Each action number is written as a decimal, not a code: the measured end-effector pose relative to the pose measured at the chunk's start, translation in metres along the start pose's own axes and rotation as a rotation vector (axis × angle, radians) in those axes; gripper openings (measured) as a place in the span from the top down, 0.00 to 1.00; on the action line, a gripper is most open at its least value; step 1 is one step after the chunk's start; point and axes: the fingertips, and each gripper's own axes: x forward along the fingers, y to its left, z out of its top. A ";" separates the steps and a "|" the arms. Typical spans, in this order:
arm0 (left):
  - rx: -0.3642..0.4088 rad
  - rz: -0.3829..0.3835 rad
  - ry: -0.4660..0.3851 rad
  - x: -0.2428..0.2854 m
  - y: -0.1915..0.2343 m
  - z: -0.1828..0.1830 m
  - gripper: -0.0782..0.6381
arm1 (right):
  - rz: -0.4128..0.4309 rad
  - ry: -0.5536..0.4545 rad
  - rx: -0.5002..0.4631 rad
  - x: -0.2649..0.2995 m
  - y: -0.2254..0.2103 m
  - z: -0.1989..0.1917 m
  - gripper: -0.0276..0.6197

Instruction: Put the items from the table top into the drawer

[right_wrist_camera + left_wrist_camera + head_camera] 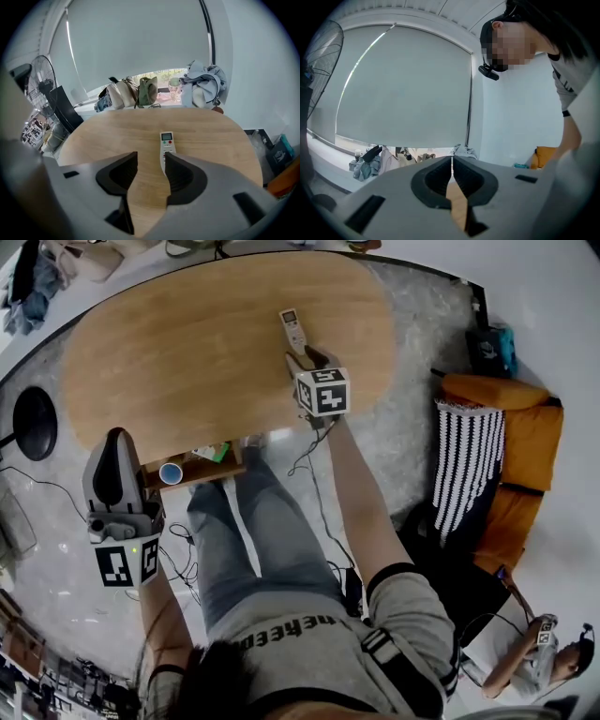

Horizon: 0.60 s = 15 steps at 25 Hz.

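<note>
A white remote control (293, 329) lies on the oval wooden table (187, 343), toward its right side. My right gripper (302, 358) hangs just short of the remote's near end, pointing steeply down. In the right gripper view this gripper (151, 159) is open with nothing between its jaws, and the remote (167, 142) lies just past the right fingertip. My left gripper (116, 439) is off the table's near left edge, beside the open drawer (211, 472). Its jaws meet at the tips in the left gripper view, so the left gripper (452, 161) is shut and holds nothing.
The drawer holds a blue round thing (171, 472) and a green item (217, 453). A black fan base (34, 423) stands on the floor at left. An orange sofa (511, 446) with a striped cloth (466, 460) is at right. Clothes and bags (136, 93) are piled beyond the table.
</note>
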 end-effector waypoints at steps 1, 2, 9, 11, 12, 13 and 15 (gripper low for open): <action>-0.001 0.002 0.004 0.001 0.000 -0.004 0.87 | -0.006 0.009 -0.007 0.006 -0.003 -0.002 0.67; -0.002 0.002 0.008 0.003 0.000 -0.008 0.87 | -0.011 0.019 -0.016 0.012 -0.006 -0.005 0.67; 0.000 0.000 0.042 0.013 0.000 -0.035 0.87 | -0.038 0.065 -0.066 0.047 -0.027 -0.015 0.61; -0.003 0.003 0.049 0.014 0.001 -0.041 0.87 | -0.050 0.070 -0.078 0.054 -0.032 -0.016 0.60; -0.005 0.006 0.053 0.015 0.001 -0.044 0.87 | -0.054 0.072 -0.081 0.057 -0.034 -0.016 0.59; -0.007 0.007 0.057 0.016 0.002 -0.047 0.87 | -0.056 0.074 -0.081 0.060 -0.036 -0.016 0.59; -0.009 0.009 0.066 0.018 0.002 -0.053 0.87 | -0.056 0.076 -0.080 0.066 -0.039 -0.016 0.59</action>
